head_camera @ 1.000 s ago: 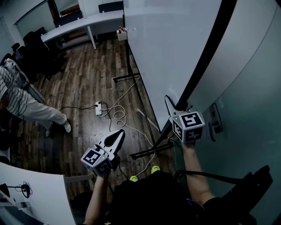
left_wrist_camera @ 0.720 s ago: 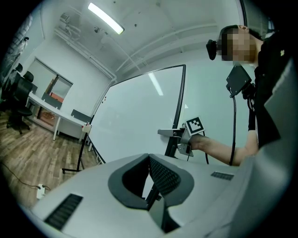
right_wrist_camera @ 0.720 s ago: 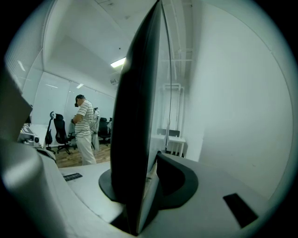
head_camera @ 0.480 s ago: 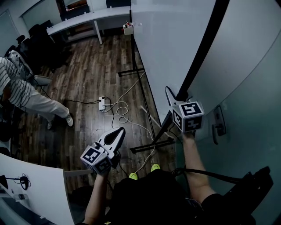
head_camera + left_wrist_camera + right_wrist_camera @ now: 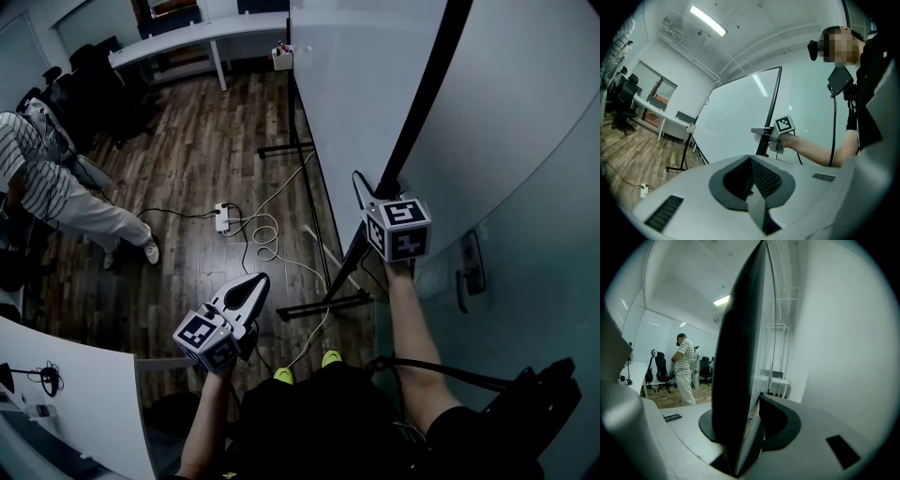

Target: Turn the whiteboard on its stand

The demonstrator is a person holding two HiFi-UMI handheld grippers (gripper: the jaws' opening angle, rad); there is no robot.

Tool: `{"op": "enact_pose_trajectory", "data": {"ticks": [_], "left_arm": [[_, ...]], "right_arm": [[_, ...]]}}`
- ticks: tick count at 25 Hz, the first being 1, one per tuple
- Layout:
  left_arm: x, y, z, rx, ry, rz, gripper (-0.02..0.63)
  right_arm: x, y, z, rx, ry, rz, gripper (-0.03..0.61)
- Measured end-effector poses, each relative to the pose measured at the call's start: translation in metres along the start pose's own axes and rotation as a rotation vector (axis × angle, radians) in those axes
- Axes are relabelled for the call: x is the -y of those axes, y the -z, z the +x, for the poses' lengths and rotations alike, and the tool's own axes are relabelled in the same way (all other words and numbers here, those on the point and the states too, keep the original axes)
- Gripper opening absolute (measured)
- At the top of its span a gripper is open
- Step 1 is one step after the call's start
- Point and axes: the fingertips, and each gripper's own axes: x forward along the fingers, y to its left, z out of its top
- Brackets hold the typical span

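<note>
Head view, left to right.

- **9 o'clock:** a person in a striped shirt [image 5: 42,192] stands on the wood floor [image 5: 187,150]. Office chairs [image 5: 84,89] are behind, toward 10 o'clock.
- **7 o'clock:** the corner of a white bench [image 5: 89,403] shows, with a small black item and its cord on it. I can't tell what the item is.
- **11 o'clock:** a long white desk [image 5: 202,37] runs along the far wall.
- **Just left of centre:** a power strip [image 5: 223,217] lies on the floor, with white cables [image 5: 262,246] looped just beside it at its 4 o'clock.
- **6 to 7 o'clock:** the left tool [image 5: 253,284] hangs over the floor. Its jaws are together with nothing between them, and it is well apart from the whiteboard.
- **6 o'clock:** green shoe tips [image 5: 331,358] sit just below the foot of the stand.
- **12 to 2 o'clock:** the whiteboard [image 5: 361,84] stands upright on its black stand [image 5: 323,302], whose feet are on the floor. A small box of pens [image 5: 280,58] hangs at the board's far end at 12 o'clock.
- **1 o'clock down to centre-right:** the board's black side edge [image 5: 427,103] runs along this line.
- **3 o'clock:** the right tool [image 5: 382,194] is clamped on the low part of that edge. In the right gripper view the edge stands between both jaws and lies against them. The jaws have just been opening a little with the edge between them.
- **Far right:** a pale wall [image 5: 534,141] lies beyond the board.
</note>
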Motion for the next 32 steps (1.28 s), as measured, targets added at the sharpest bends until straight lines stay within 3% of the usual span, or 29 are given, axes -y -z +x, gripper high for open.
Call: {"op": "enact_pose_trajectory", "data": {"ticks": [32], "left_arm": [[-0.001, 0.012, -0.036, 0.030, -0.076, -0.029, 0.012]], "right_arm": [[0.008, -0.008, 0.063, -0.004, -0.020, -0.009, 0.108]]}}
